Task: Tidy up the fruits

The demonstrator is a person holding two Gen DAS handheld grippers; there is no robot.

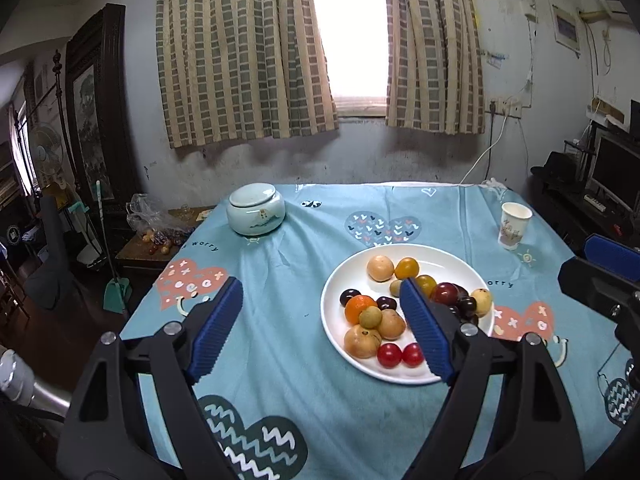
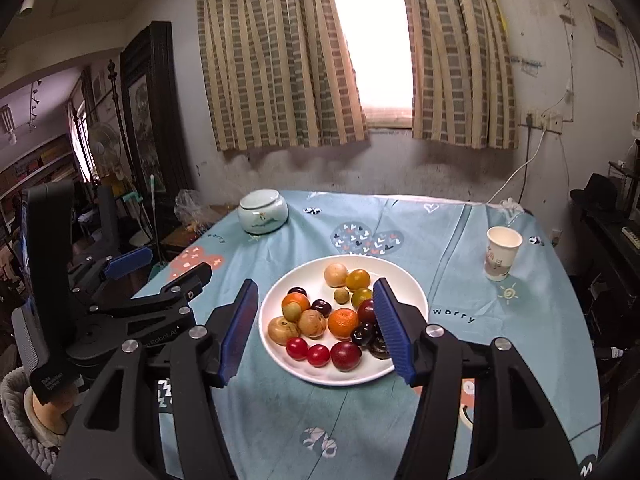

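Observation:
A white plate (image 1: 340, 276) (image 2: 404, 280) on the blue tablecloth holds several small fruits: oranges (image 2: 343, 323), red cherry tomatoes (image 2: 318, 355), dark plums (image 2: 363, 334), tan round fruits (image 2: 312, 323) and yellow ones (image 2: 357, 279). My left gripper (image 1: 322, 328) is open and empty, above the cloth just left of the plate; its right finger overlaps the plate's fruits. My right gripper (image 2: 314, 336) is open and empty, hovering over the near part of the plate. The left gripper also shows at the left of the right wrist view (image 2: 160, 280).
A pale green lidded ceramic jar (image 1: 255, 209) (image 2: 263, 208) stands at the far left of the table. A paper cup (image 1: 513, 225) (image 2: 501, 253) stands at the far right. A low side table with a bag of fruit (image 1: 156, 228) is beyond the left edge.

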